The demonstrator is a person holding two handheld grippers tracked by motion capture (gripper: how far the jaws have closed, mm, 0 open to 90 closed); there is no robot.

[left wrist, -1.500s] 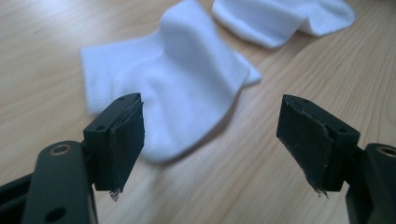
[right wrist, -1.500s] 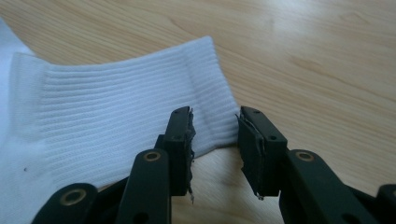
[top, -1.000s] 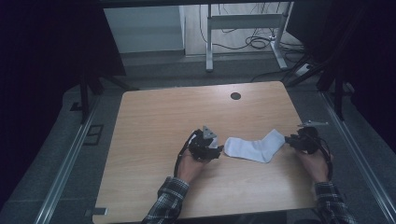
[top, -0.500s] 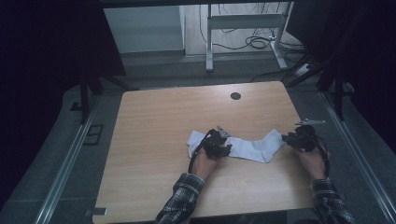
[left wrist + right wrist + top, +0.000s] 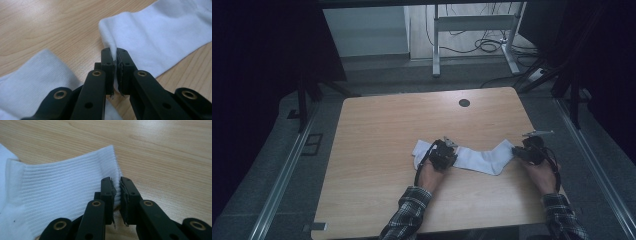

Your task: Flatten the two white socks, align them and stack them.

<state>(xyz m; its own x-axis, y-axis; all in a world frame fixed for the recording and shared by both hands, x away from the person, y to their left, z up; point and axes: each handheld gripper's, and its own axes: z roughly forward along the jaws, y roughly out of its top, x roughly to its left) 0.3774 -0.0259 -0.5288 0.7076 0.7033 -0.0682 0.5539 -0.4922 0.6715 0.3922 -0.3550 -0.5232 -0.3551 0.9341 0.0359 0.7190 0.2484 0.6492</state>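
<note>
At a light wood-grain table with a round dark grommet hole near its far edge, I work a white sock laid across the near half of the top. The room around me is dim: grey floor, metal rails along both sides of the table, a pale desk frame beyond with cables coiled on the floor beneath it. My plaid sleeves come in from the near edge. My left gripper is closed on a pinched-up fold of the sock, the fabric pressed thin between the two black jaws, with more of the sock lying to either side. My right gripper is clamped on the ribbed cuff at the sock's other end, at the table's right side. I can make out no brand, label or writing on the sock, the grippers or the table.
</note>
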